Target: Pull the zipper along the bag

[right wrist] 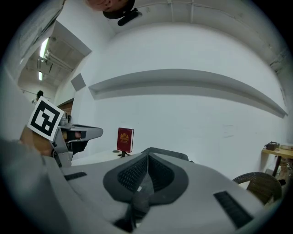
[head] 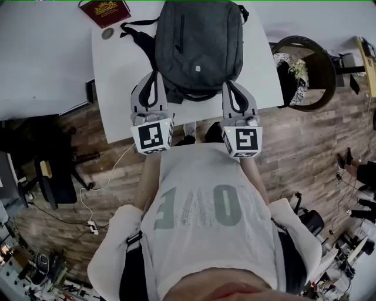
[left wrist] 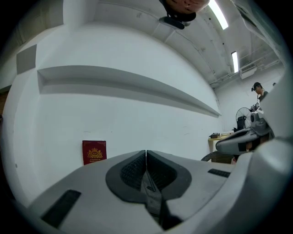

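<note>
Left claw (head: 155, 75) beside bag (head: 200, 41) corner

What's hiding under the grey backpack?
The backpack lies flat on the white table. A black strap pokes out from its left side. Anything else beneath it is covered, so I cannot tell.

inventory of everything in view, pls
backpack: 1, dark grey, middle of the table
booklet: 1, dark red with gold crest, far left of the table
small round thing: 1, grey, beside the booklet; too small to identify
table: 1, white
round wicker piece: 1, dark brown, floor right of the table
office chair: 1, black, floor at left
cable: 1, white, on the floor
left gripper: 1, grey, shut, at the backpack's near edge
right gripper: 1, grey, shut, at the backpack's near edge
</note>
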Demonstrator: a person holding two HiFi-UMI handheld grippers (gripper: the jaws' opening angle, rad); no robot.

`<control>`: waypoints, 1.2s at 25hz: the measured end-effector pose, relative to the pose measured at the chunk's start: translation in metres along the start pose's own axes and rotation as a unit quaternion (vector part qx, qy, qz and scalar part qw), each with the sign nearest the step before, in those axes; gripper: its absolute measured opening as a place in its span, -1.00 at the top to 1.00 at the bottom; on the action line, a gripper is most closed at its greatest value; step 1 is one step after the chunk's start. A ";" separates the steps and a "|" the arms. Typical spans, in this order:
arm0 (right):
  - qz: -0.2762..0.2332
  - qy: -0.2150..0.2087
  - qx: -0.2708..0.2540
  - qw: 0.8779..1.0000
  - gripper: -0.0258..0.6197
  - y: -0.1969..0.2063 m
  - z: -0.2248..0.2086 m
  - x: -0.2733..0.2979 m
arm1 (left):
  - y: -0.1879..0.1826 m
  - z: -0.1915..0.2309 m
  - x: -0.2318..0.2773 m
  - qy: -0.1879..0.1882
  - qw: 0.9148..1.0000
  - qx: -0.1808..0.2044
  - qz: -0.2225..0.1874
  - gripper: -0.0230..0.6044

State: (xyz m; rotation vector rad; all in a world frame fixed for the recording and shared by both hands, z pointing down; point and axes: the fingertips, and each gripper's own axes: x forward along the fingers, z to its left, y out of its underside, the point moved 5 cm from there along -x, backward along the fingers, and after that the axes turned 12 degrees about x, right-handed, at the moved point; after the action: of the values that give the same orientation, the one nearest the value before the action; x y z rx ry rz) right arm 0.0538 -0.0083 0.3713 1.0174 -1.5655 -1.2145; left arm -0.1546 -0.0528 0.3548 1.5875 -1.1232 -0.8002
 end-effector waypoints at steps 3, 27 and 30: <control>0.002 0.004 0.007 1.000 0.83 0.001 -0.009 0.005 | 0.003 -0.001 0.006 -0.004 1.000 -0.003 0.005 0.84; -0.015 -0.076 0.103 0.992 -0.11 -0.019 -0.061 0.049 | -0.006 -0.020 0.029 -0.060 0.998 -0.009 0.023 0.03; 0.004 -0.070 0.102 0.992 -0.22 -0.012 -0.068 0.054 | -0.001 -0.019 0.030 -0.052 0.998 -0.018 0.029 -0.18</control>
State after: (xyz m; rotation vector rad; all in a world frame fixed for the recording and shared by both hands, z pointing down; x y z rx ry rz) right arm 0.1055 -0.0788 0.3768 1.0735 -1.8323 -1.1584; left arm -0.1262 -0.0745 0.3602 1.4910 -1.2181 -0.8675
